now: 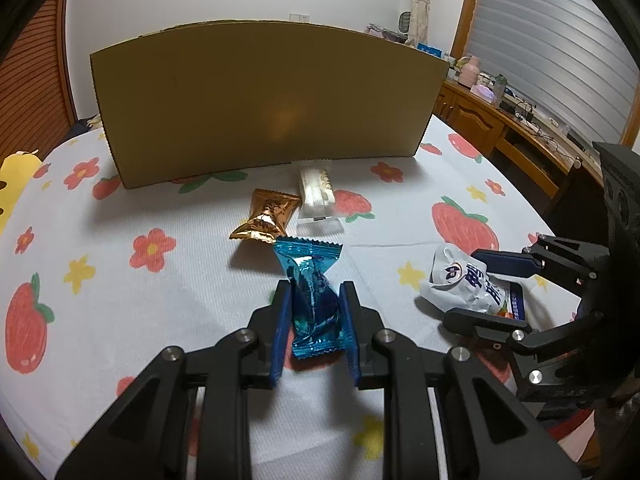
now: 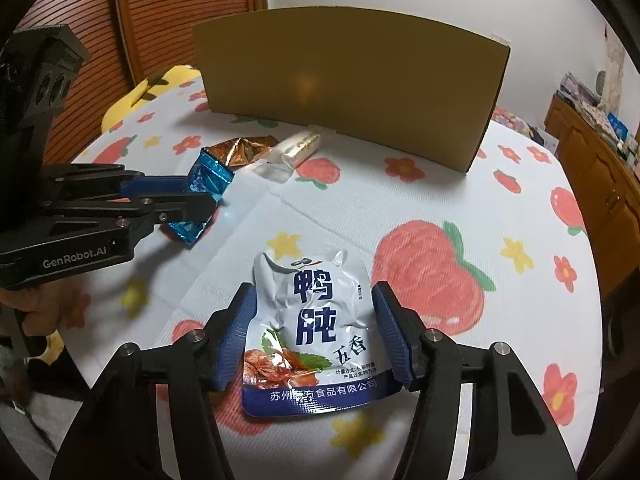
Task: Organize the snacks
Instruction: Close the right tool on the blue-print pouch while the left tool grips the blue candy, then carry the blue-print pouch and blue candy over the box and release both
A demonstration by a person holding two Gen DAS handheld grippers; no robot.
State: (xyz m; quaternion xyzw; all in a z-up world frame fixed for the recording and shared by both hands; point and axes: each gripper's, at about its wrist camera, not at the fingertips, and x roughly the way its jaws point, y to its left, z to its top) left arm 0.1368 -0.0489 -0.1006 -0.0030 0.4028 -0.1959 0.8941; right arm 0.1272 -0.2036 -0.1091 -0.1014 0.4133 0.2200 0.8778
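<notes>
Fruit-print tablecloth (image 1: 120, 300), wooden cabinet (image 1: 480, 120), slatted blind (image 1: 560, 40), perhaps bottles on top
</notes>
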